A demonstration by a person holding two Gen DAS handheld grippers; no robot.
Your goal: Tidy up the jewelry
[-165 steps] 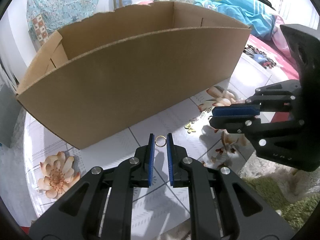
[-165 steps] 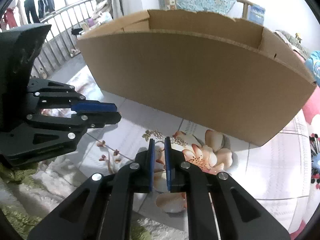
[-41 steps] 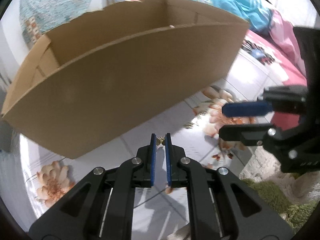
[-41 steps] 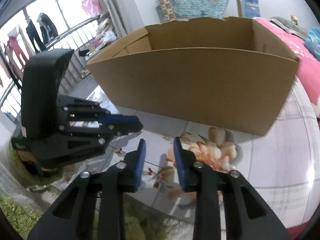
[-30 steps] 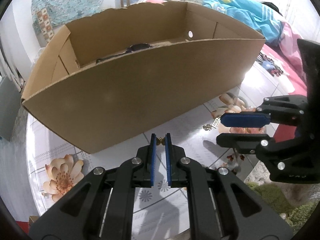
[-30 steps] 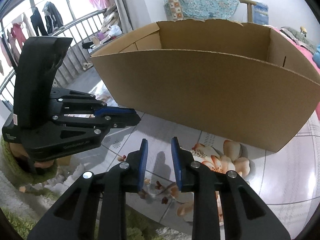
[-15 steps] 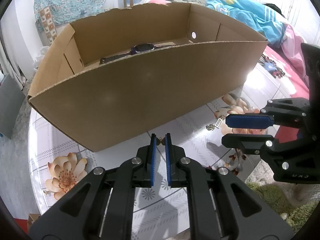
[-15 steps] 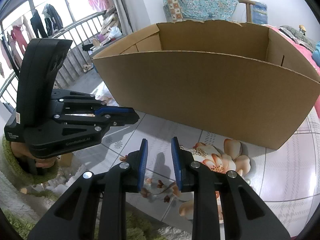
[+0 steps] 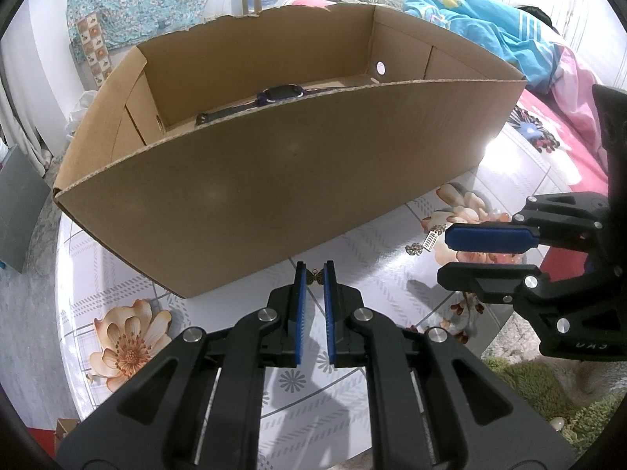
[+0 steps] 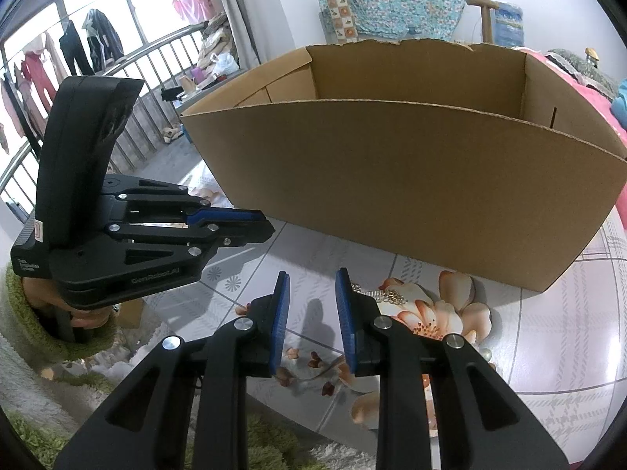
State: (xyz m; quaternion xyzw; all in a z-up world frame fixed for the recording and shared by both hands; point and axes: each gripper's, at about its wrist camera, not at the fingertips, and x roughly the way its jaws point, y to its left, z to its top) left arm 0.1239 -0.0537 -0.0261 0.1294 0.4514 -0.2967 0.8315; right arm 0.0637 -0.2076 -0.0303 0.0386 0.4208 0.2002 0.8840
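Observation:
My left gripper (image 9: 314,271) is shut on a small gold butterfly charm (image 9: 314,276), held at the fingertips just above the table and in front of the cardboard box (image 9: 274,180). Inside the box lies a dark watch (image 9: 280,94) with its strap. My right gripper (image 10: 311,278) stands open with nothing between its pads; it shows from the side in the left wrist view as the right gripper (image 9: 450,252). Silver jewelry pieces (image 9: 425,243) lie on the table by its tips, and a chain (image 10: 386,294) shows just past the right finger.
The box stands on a white table (image 9: 219,368) with printed flowers. A green rug (image 9: 548,399) lies below the table's near edge. A bed with pink and blue covers (image 9: 509,43) is behind on the right, and a railing with hung clothes (image 10: 78,62) on the far left.
Over the last second the left gripper rose slightly, so more of the box's inside and the watch show. Earlier it held a gold ring; now it holds the butterfly charm. The right gripper opened.

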